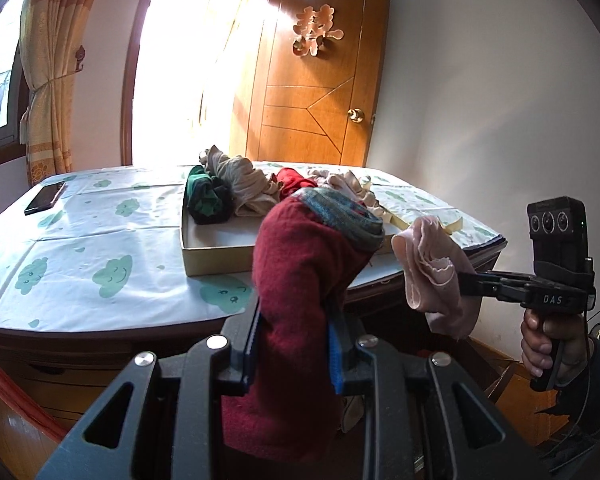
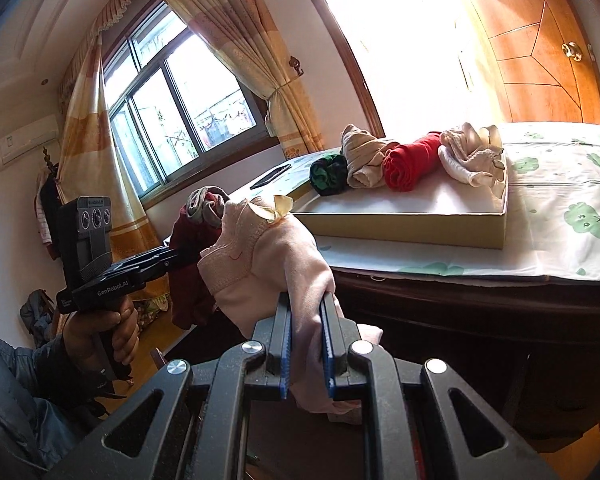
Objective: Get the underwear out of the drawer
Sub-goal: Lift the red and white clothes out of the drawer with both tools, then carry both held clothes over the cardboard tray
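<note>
My left gripper (image 1: 294, 344) is shut on dark red underwear (image 1: 300, 280) with a patterned blue-grey waistband, held up in front of the dresser. To its right my right gripper (image 1: 466, 284) is shut on pale pink underwear (image 1: 432, 276), which hangs from its jaws. In the right wrist view the right gripper (image 2: 306, 344) pinches the pink underwear (image 2: 260, 256), and the left gripper (image 2: 168, 258) with the dark red underwear (image 2: 192, 264) is at the left. The drawer is not clearly visible below.
A shallow cardboard tray (image 1: 216, 260) on the dresser's cloud-print cloth (image 1: 80, 248) holds rolled green, beige, red and cream garments (image 2: 404, 160). A phone (image 1: 44, 198) lies at the far left. Behind are a wooden door (image 1: 320, 80), curtains and a window (image 2: 172, 108).
</note>
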The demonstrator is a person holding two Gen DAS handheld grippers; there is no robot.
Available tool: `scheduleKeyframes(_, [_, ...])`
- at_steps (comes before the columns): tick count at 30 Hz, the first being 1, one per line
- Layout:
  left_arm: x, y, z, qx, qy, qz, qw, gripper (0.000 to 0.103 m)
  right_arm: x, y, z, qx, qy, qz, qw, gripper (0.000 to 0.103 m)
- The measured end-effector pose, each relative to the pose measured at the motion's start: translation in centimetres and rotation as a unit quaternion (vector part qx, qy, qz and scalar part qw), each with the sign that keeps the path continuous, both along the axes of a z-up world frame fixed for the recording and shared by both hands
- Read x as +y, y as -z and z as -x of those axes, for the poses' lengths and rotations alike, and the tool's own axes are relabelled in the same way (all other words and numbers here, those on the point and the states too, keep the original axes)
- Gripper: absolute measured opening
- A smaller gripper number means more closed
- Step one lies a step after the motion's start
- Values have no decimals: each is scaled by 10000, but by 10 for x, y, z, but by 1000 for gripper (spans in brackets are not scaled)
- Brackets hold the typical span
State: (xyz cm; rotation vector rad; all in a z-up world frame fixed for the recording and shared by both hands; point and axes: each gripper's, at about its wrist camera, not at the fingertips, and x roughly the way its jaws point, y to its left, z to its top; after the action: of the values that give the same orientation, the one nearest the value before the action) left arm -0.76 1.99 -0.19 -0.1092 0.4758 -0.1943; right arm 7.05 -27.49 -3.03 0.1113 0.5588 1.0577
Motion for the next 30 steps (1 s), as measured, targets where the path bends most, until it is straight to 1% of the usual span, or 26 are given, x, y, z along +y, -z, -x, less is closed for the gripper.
scheduleKeyframes(7, [-4,-15,-10,-124,41,-120,9998,26,-1,-12,-5,-46,90,-152,9998,14])
scheduleKeyframes(20, [-11,-39,-34,-291,110,-174,9994,26,-4,-42,-24,-228,305,-276,9989,14])
scheduleKeyframes(30, [-14,-50,-55,-314,107,-251,9991,26,-4,-53,-40,-275,469,-301,9981,14])
